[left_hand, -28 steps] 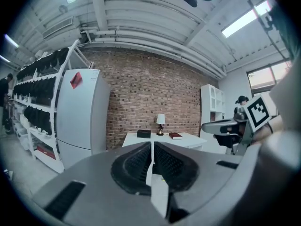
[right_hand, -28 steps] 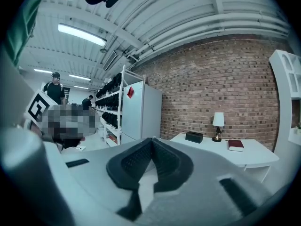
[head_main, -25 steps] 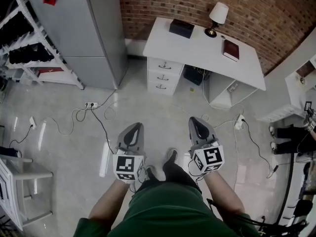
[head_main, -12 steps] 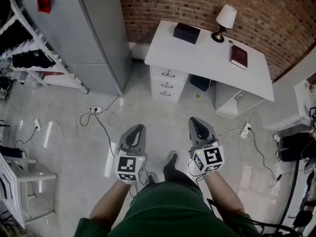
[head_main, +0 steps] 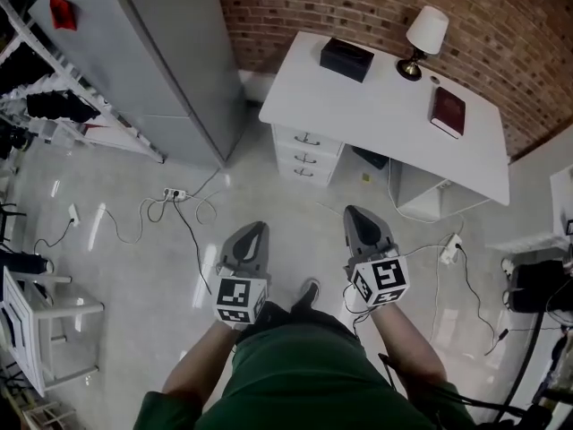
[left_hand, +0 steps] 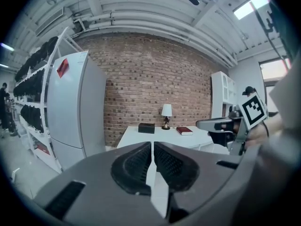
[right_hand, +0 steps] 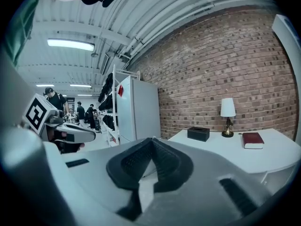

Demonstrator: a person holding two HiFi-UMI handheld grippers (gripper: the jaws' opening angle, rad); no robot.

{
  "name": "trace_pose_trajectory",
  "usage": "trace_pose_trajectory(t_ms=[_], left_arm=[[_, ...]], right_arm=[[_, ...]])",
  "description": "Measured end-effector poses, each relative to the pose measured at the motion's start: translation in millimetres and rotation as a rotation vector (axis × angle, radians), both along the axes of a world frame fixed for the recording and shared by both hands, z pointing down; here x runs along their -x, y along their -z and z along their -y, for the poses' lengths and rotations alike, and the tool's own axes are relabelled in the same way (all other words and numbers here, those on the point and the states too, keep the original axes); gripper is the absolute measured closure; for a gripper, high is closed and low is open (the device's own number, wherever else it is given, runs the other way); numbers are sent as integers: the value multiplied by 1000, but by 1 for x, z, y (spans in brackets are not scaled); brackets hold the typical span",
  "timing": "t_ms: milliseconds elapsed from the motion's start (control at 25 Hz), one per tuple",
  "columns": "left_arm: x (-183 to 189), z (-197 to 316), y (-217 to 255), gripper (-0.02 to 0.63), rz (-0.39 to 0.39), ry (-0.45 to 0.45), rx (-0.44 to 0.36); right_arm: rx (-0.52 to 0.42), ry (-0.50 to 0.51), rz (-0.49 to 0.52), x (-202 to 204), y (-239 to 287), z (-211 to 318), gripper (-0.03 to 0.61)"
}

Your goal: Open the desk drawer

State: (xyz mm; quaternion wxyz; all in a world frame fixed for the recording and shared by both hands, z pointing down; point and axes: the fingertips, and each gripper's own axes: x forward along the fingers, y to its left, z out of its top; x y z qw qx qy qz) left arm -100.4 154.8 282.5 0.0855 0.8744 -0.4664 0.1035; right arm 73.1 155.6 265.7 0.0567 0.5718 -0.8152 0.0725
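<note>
Pale polished floor [head_main: 295, 209] runs from the person's feet to a brick wall [head_main: 358, 3], and against that wall stands the white desk [head_main: 385, 106], carrying a black box [head_main: 346, 58], a table lamp [head_main: 423, 38] and a red book [head_main: 448, 112]. A tall grey fridge [head_main: 152, 52] stands to the desk's left, and loose cables [head_main: 179, 218] trail over the floor in front of it. The task's thing is the stack of three drawers [head_main: 306, 155] under the desk's left end as the head view shows it, each front shut flush with a small dark handle. Both tools are well apart from it. The left gripper [head_main: 251, 240] and the right gripper [head_main: 361, 227] are held side by side at waist level, pointing toward the desk, each with its ribbed pads pressed together and nothing between them. By my reading the step in hand is the approach — no drawer has been touched. The next move calls for closing the gap across the open floor, lowering one gripper to handle height, and spreading its jaws so they can close around a handle — the task does not say which drawer.
</note>
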Motion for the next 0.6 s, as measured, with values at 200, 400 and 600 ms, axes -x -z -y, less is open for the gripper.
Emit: trace_pose_trajectory(t_ms=[200,400,600], left_arm=[[-11,26,-15,601,-2,18,35],[-18,60,-41,601,-5,15,93],[-18,100,-79,601,22,-7,148]], right_arm=[[26,7,5,-13,-8,23,577],[69,15,4,-17,-27,52,578],[93,17,-22,-13,-39,87,577]])
